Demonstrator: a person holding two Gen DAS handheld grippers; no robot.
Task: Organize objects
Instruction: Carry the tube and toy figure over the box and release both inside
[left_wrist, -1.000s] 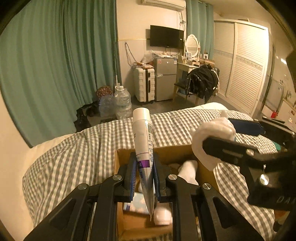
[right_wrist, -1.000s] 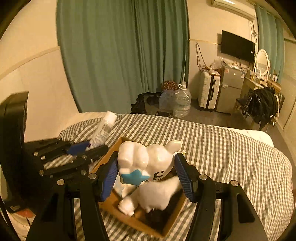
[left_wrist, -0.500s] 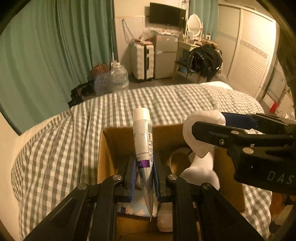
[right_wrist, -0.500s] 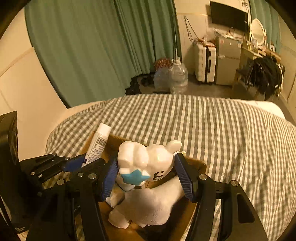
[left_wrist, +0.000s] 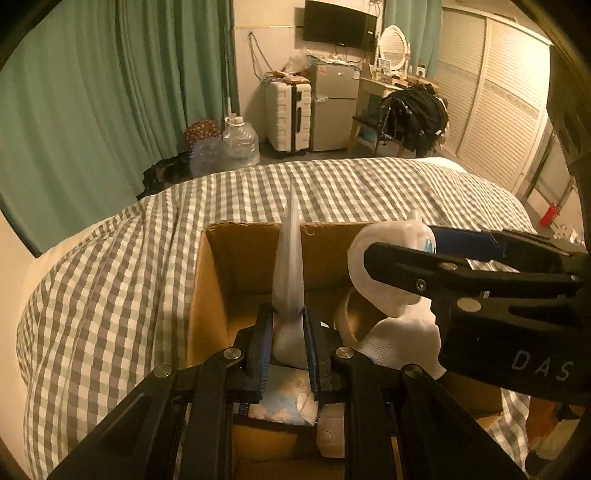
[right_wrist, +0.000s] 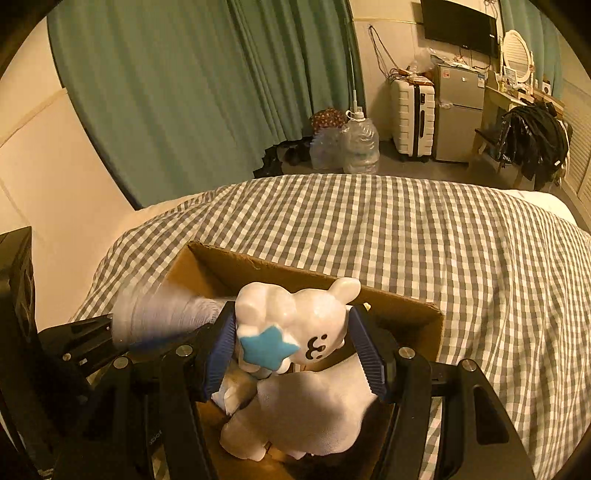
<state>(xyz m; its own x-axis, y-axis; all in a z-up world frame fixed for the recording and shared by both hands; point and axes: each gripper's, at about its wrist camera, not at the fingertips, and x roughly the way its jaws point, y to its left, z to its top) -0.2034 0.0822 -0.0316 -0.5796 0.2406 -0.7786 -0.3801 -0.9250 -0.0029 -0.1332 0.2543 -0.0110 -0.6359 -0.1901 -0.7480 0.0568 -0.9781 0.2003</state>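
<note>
the left tongs are over the open cardboard box that stands on the checked bed; between them is a white tube, blurred by motion, so i cannot tell if they pinch it or have just let it go; its thin end points up and far, its thick end sits low between the pads. the right tongs are pressed on a white toy animal with a blue star, over the right part of the box; under it lies a white cloth, inside the box.

the step in hand, i judge, is to lay both things down in the box. to do it well, lower the tube to the near left floor of the box, beside the light blue packet there, and spread the tongs only when it rests, because a tube let go from upright may tip over the wall; place the toy on the cloth in the right part, apart from the tube; keep the two tongs apart, because they are just beside one another and may knock; lift each straight up, so the pads do not drag anything out.
</note>
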